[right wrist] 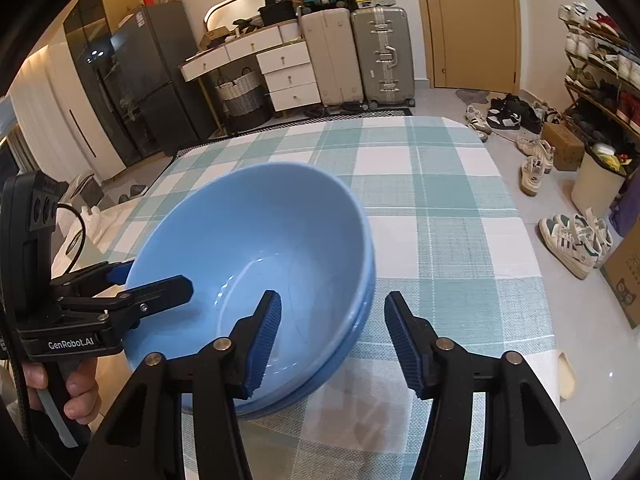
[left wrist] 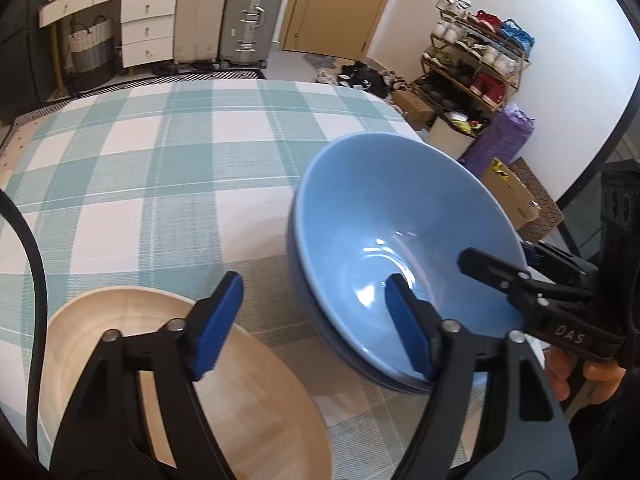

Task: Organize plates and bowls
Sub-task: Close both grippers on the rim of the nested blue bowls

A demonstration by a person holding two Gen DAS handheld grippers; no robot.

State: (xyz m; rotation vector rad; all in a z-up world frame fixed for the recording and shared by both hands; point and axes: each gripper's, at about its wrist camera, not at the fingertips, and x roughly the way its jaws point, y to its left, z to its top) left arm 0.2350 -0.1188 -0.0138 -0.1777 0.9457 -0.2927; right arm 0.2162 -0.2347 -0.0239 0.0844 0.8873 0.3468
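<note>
A light blue bowl (left wrist: pixel 380 216) sits nested in a second, darker blue bowl (left wrist: pixel 316 312) on the checked tablecloth; the stack also shows in the right wrist view (right wrist: pixel 256 232). A pale wooden bowl (left wrist: pixel 256 404) lies on the cloth at the lower left. My left gripper (left wrist: pixel 316 324) is open, between the wooden bowl and the blue stack, its right finger over the blue rim. My right gripper (right wrist: pixel 332 336) is open, straddling the near rim of the blue stack. Each gripper shows in the other's view, the right one (left wrist: pixel 500 268) and the left one (right wrist: pixel 136 280).
The table (left wrist: pixel 160 152) with its teal and white cloth stretches away behind the bowls. A shoe rack (left wrist: pixel 476 60), boxes and loose shoes (right wrist: pixel 572 236) stand on the floor to the right. Suitcases (right wrist: pixel 360 56) and drawers stand at the far wall.
</note>
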